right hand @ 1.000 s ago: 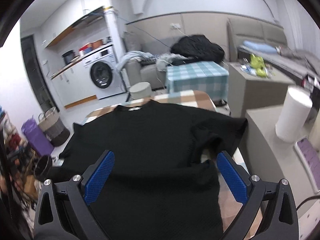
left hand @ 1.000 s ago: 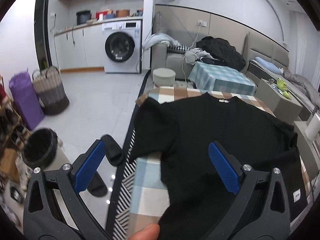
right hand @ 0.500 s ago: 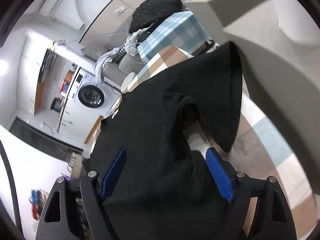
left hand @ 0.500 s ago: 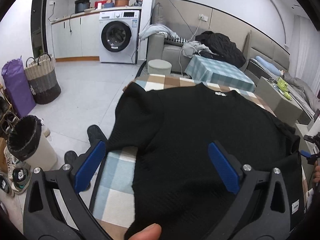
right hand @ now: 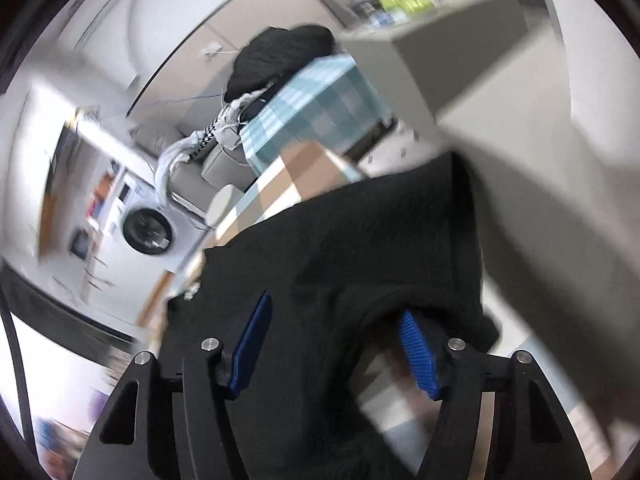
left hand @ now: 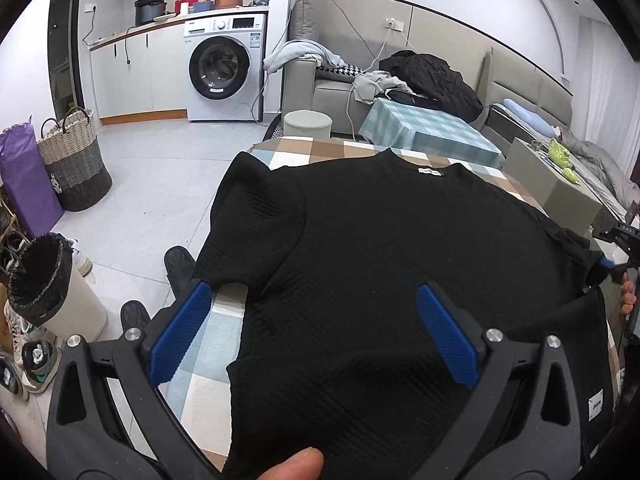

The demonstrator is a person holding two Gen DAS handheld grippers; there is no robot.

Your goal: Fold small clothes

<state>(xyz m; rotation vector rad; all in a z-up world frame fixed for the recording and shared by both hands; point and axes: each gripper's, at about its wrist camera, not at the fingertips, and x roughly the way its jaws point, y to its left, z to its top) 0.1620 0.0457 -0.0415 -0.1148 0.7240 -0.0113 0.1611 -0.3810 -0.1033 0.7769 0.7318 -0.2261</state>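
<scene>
Your right gripper [right hand: 332, 344] has its blue pads partly apart, and its jaws have just been closing; the sleeve of the black T-shirt [left hand: 380, 248] bunches between them, but the blurred view does not show the pads pressing on the cloth, so no firm hold is visible yet. Your left gripper [left hand: 316, 332] stands wide open with nothing gripped: one blue pad sits over the shirt's left edge near the sleeve hem, the other over the middle of the body, with the fabric lying slack beneath. Your thumb tip [left hand: 292, 462] shows at the bottom edge. The shirt lies spread face down on a checked tablecloth [left hand: 200, 360], collar label away from you, left sleeve hanging toward the table's edge above the floor, where slippers [left hand: 178, 264] lie. The main risk, as I judge it: the right pads may close on only a loose ridge of the sleeve, so that it slips free when you lift, or they may catch two layers and drag the whole shirt askew. The rolled wrist could also twist the fold. On the left, closing where the pads now stand would gather too wide a span and wrinkle the body.
</scene>
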